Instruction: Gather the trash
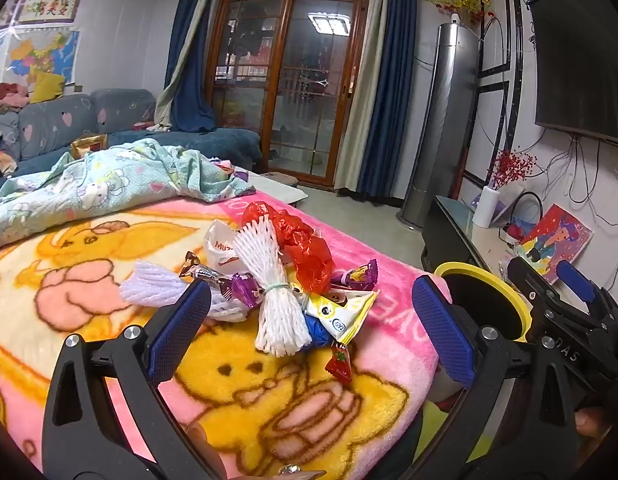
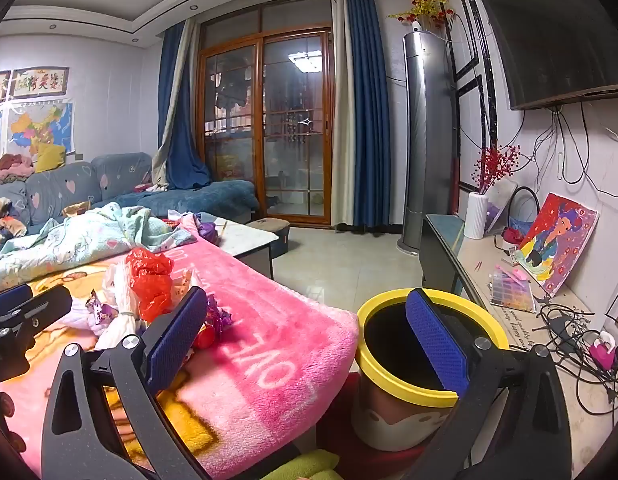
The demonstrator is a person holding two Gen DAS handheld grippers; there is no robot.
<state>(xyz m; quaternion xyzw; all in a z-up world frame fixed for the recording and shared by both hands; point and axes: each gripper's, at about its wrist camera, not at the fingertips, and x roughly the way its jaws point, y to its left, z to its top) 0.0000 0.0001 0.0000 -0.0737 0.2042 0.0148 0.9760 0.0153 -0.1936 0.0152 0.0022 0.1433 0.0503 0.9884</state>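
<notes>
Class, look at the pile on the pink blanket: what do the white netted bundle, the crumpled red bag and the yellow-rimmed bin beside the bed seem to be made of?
White netted bundle: probably soft foam mesh, matt; its open lattice of puffy strands suggests this.
Crumpled red bag: likely thin plastic film; it is glossy, translucent and sharply creased.
Yellow-rimmed bin: apparently rigid plastic; smooth rim, printed wall, though the look leaves it open.

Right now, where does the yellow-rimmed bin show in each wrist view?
Left wrist: the yellow-rimmed bin sits at right, partly hidden behind the tongs' right finger.
Right wrist: the bin sits lower centre-right, beside the pink blanket's edge.
Shared landmark: the red plastic bag on the trash pile.
</notes>
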